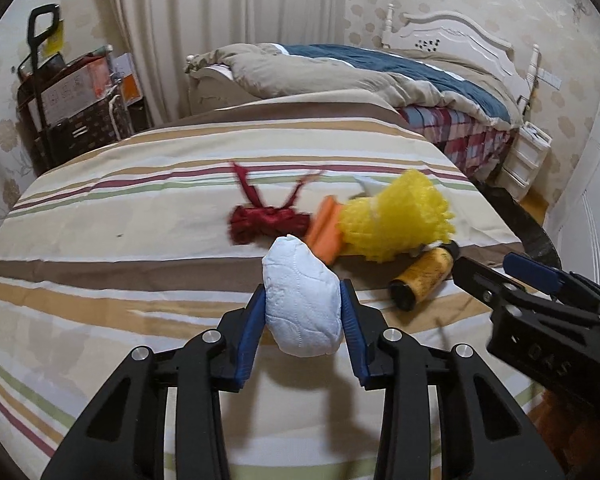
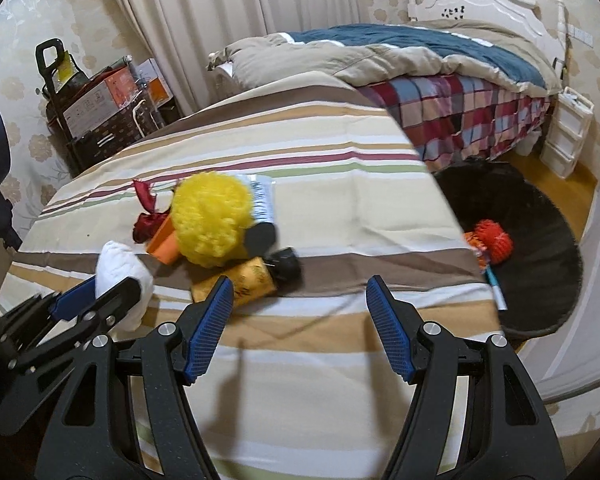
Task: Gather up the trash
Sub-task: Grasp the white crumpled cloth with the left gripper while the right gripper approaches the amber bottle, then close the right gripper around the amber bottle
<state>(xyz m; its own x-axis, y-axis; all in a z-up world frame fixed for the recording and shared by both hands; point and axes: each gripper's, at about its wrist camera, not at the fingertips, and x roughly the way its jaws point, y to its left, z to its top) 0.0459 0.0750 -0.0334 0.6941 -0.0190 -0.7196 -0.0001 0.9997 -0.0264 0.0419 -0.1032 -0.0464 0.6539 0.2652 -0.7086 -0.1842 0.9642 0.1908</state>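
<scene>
My left gripper is shut on a crumpled white tissue wad, held just above the striped cloth; it also shows in the right wrist view. Behind it lie a red ribbon bundle, an orange box, a yellow foam net and a yellow bottle with a black cap. My right gripper is open and empty, just in front of the yellow bottle. It enters the left wrist view at the right.
The striped cloth covers a table-like surface. A dark round bin on the floor at right holds an orange-red net and a pen-like item. A bed, white drawers and stacked boxes stand behind.
</scene>
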